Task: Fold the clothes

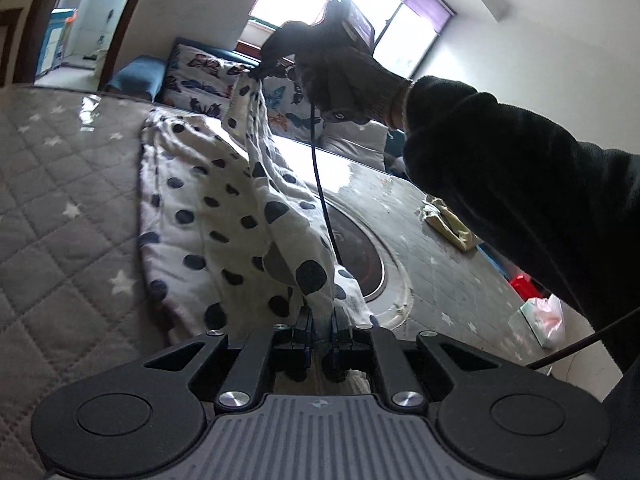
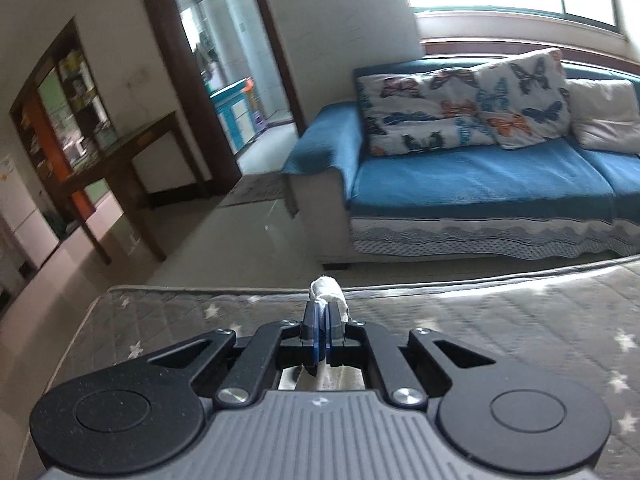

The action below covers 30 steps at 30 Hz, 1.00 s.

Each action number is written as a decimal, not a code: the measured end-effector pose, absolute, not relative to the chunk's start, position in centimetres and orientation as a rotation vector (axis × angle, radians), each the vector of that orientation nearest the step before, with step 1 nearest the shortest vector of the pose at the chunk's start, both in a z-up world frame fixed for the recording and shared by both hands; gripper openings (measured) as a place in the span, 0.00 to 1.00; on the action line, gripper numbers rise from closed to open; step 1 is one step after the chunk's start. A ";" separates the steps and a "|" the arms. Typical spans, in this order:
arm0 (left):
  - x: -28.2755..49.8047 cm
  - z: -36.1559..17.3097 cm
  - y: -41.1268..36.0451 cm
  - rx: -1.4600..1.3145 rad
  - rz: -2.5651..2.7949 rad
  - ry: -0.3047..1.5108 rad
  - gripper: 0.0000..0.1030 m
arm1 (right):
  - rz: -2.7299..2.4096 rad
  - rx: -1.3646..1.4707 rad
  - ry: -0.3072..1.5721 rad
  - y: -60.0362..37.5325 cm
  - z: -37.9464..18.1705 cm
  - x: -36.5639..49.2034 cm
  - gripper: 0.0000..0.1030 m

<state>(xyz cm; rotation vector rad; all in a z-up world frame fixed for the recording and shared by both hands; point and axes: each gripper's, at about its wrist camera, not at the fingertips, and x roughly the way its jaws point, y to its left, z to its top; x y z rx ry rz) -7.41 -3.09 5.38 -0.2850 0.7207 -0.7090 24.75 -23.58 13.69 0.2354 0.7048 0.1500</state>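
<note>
White cotton dotted with dark navy spots, the garment (image 1: pixel 224 208) is stretched between the two tools, most of it draped ahead of the left hand-held gripper (image 1: pixel 320 322) on the grey quilted, star-printed tabletop (image 1: pixel 60 208). One edge of the cloth is pinched between the nearly closed jaws of the left hand-held gripper, right at its tips. The far corner is lifted well above and ahead of it, where the right hand-held gripper (image 1: pixel 260 72) is held by a dark-gloved hand (image 1: pixel 344 80), a thin black cable (image 1: pixel 322 192) hanging down from it. In the right wrist view, the right hand-held gripper (image 2: pixel 323 312) is seen clamped tight on a small white bunch of that fabric (image 2: pixel 328 288) poking out past its tips. Beyond it, a blue sofa (image 2: pixel 460 176) with butterfly-print cushions (image 2: pixel 460 116) is in view. A crumpled yellowish cloth (image 1: pixel 444 220) is seen lying to the right of the left hand-held gripper.
</note>
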 end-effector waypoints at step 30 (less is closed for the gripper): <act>-9.1 2.7 -0.1 -0.386 -0.610 0.787 0.13 | 0.317 0.135 0.800 -14.8 11.5 25.7 0.13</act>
